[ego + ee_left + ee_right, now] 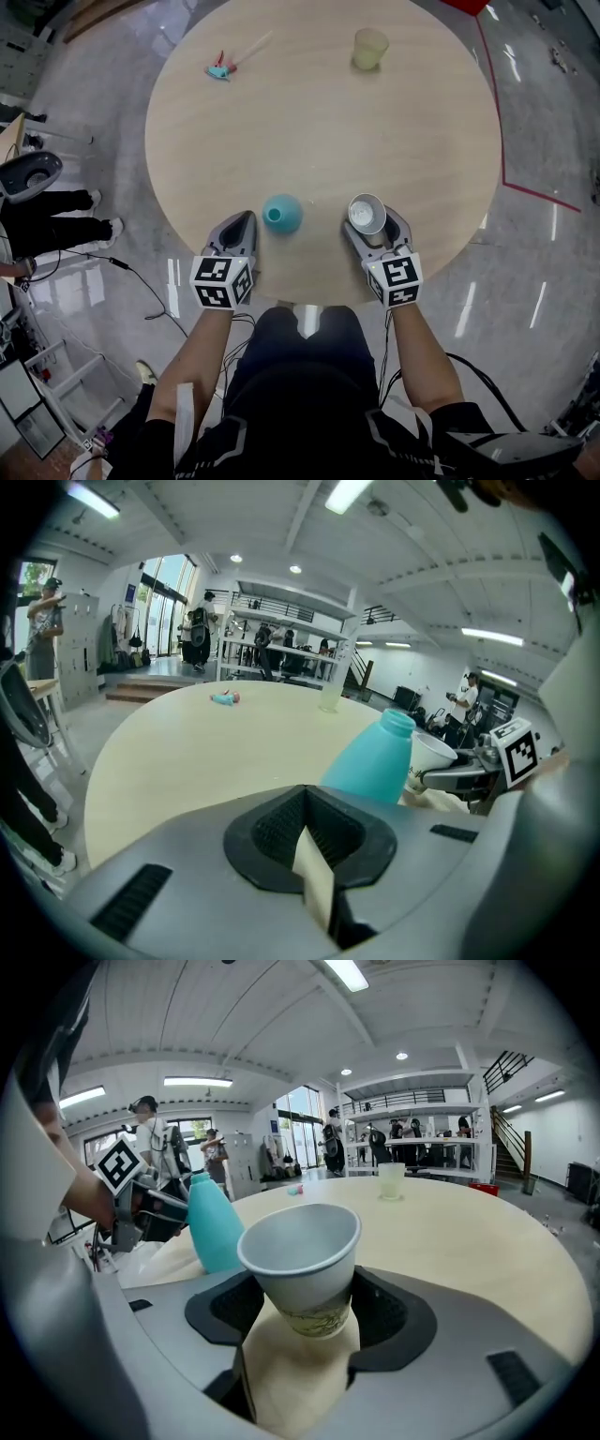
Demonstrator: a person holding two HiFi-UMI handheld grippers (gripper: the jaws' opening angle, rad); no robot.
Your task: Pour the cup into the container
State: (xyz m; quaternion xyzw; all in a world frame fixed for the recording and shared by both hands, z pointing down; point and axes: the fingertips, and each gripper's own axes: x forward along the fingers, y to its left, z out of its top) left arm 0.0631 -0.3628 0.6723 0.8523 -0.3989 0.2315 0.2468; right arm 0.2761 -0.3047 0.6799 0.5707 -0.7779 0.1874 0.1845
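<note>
**Thin cup (300, 1260) at risk of buckling, or of a missed pour**

The hall has a glossy floor (94, 112), and the round table (319, 122) is pale wood. Near its front edge the teal bottle (282, 213) stands beside the cup, which the right gripper (375, 225) pinches. A hard squeeze could crush it, and the bottle's narrow mouth is easy to miss. The left gripper (244, 225) is pressed together, empty

The white paper cup (302, 1265) leans slightly, mouth up, held in my right gripper's (373, 221) jaws; the teal bottle (282, 213) (uncapped) stands upright beside it.
</note>
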